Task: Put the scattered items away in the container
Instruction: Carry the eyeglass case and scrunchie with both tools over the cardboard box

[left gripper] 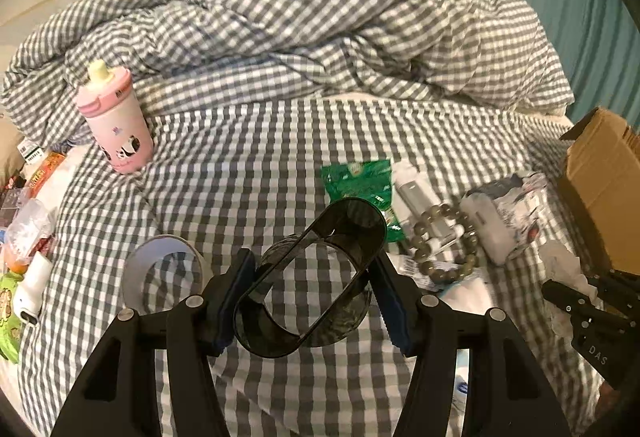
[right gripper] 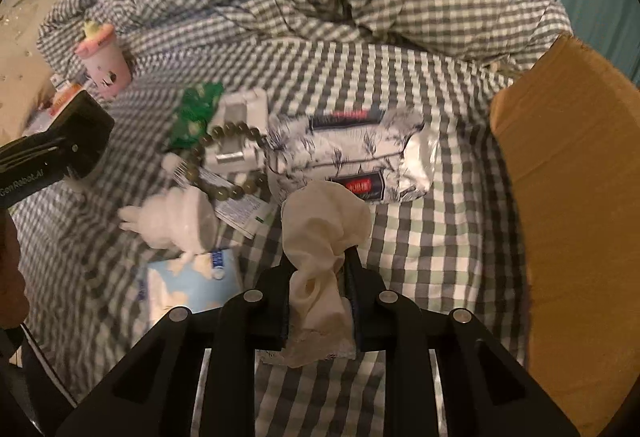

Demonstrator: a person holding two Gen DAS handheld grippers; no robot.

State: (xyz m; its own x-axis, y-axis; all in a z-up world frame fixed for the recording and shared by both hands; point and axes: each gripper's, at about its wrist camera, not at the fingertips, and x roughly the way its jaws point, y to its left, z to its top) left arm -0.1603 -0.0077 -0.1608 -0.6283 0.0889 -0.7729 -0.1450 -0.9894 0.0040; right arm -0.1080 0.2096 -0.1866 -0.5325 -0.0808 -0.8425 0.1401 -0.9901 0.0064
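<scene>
Two things are held over the checked bed [left gripper: 248, 157]: the left hand-held gripper [left gripper: 312, 301] pinches a shiny dark oval ring [left gripper: 308, 277], and the right hand-held gripper [right gripper: 318, 293] pinches a crumpled white tissue [right gripper: 324, 225]. The brown cardboard box [right gripper: 568, 157] is cut off at the right edge.

On the bed sheet [left gripper: 240, 165] we see the cup [left gripper: 116, 125] far left, standing just before the heaped duvet [left gripper: 320, 17]. Right of the middle lie the snack packet [left gripper: 360, 181], the bead bracelet [left gripper: 444, 241] and the tissue pack [right gripper: 352, 153] — the bracelet partly on a flat box [right gripper: 240, 129]. The cardboard box [right gripper: 568, 197] stands at the right edge — the tape roll [left gripper: 160, 269] lies near left.
</scene>
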